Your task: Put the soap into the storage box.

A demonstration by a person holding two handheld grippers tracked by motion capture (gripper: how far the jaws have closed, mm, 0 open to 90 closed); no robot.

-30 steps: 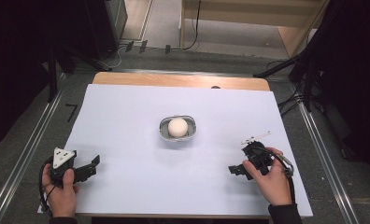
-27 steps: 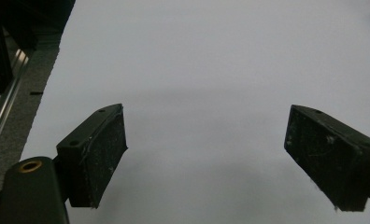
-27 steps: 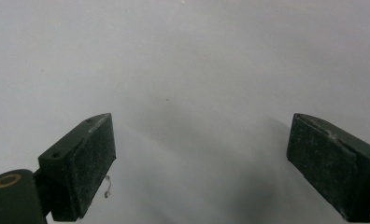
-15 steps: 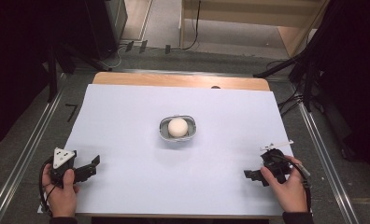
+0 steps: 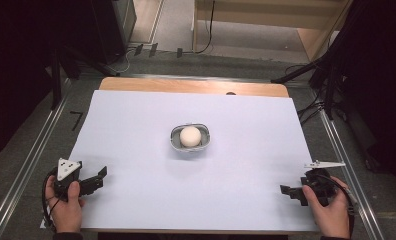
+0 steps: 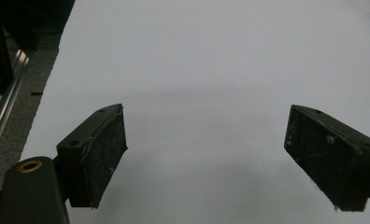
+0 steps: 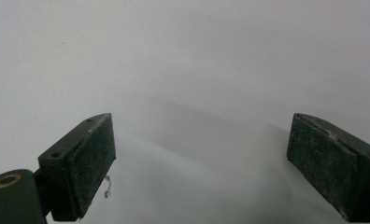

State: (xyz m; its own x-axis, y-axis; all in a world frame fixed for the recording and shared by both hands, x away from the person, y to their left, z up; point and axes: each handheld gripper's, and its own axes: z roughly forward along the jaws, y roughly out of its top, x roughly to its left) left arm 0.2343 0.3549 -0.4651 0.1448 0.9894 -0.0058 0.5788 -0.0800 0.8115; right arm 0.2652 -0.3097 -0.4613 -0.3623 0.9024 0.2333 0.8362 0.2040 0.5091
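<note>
A small metal bowl [image 5: 190, 145] sits upright near the middle of my white table sheet [image 5: 136, 130], well apart from both my hands. Inside it rests a single white ball [image 5: 190, 136], round and smooth, rising a little above the bowl's rim.

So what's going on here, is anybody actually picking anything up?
Not at this moment. A person sits at a table covered with a white sheet, holding a hand-held gripper in each hand near the table's near edge. The left hand-held gripper and the right hand-held gripper are both open and empty. A white ball sits in a small metal bowl at the middle of the table, apart from both.
</note>
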